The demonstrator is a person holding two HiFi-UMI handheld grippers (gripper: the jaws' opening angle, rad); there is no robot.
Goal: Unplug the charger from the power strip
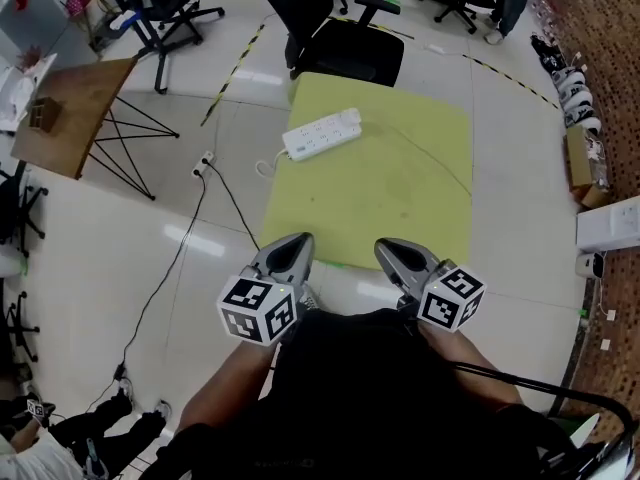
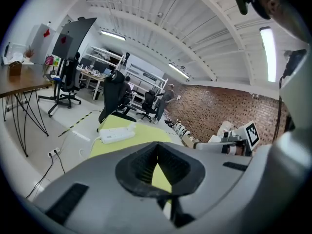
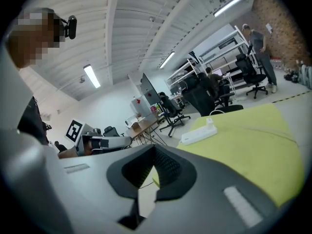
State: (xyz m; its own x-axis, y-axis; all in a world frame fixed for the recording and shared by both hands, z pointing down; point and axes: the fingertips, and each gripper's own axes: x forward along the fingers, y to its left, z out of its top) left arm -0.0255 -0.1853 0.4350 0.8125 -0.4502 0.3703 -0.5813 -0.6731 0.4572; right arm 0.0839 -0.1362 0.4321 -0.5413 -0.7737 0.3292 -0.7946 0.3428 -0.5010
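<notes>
A white power strip (image 1: 320, 135) lies at the far left of the yellow-green table (image 1: 400, 188), with a small white charger (image 1: 351, 116) plugged into its right end. The strip also shows in the left gripper view (image 2: 116, 135) and the right gripper view (image 3: 196, 136), where the charger (image 3: 210, 123) stands upright on it. My left gripper (image 1: 296, 240) and right gripper (image 1: 384, 247) hover side by side at the table's near edge, far short of the strip. Both are shut with nothing between their jaws.
A black office chair (image 1: 350, 50) stands behind the table. The strip's white cable (image 1: 266, 167) drops off the left edge, near a floor socket (image 1: 204, 162) with a black lead. A wooden table (image 1: 75, 113) stands at left, cartons (image 1: 606, 224) at right.
</notes>
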